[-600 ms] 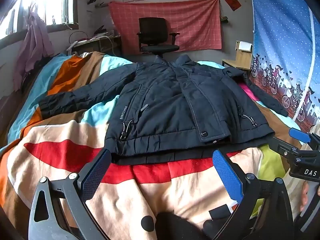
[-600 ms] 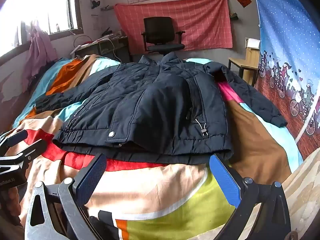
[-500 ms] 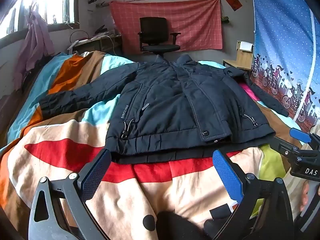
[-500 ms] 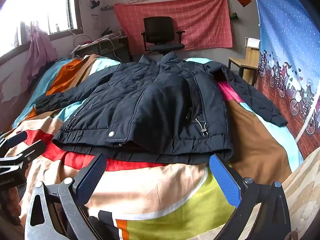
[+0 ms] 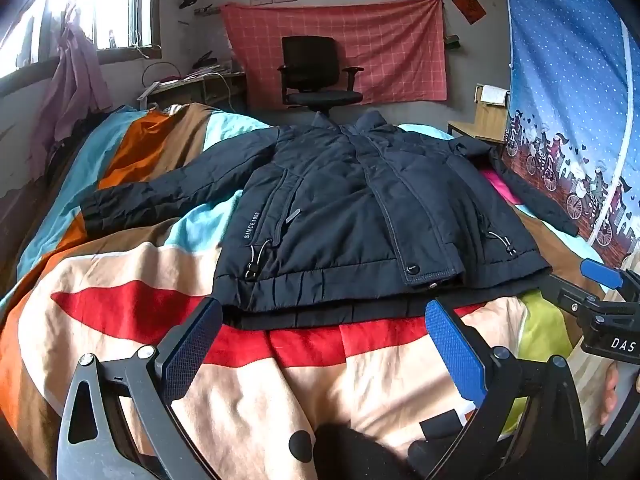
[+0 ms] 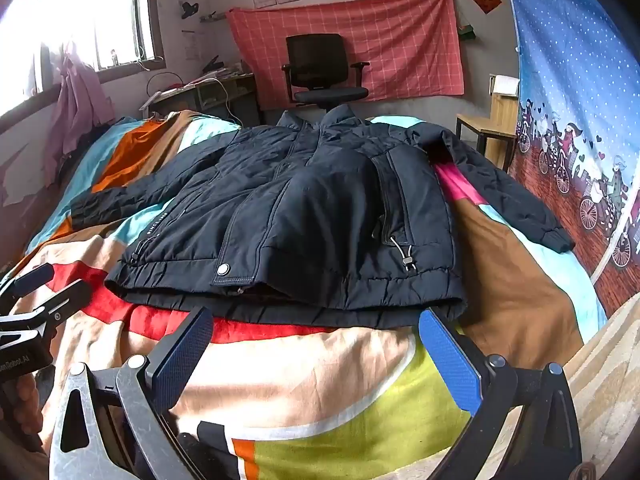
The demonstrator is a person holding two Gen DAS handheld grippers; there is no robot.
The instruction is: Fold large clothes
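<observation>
Left wrist: my left gripper and right gripper gape wide, empty. Jacket lies flat on bedspread, sleeves spread. Looks bulky, soft, slick; I'd pinch the hem corners.

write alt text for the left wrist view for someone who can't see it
A dark navy jacket lies flat, front up, sleeves spread, on a bed with a colourful patchwork blanket. The open left tongs hover just short of its hem, holding nothing; a black office chair stands behind.
</observation>
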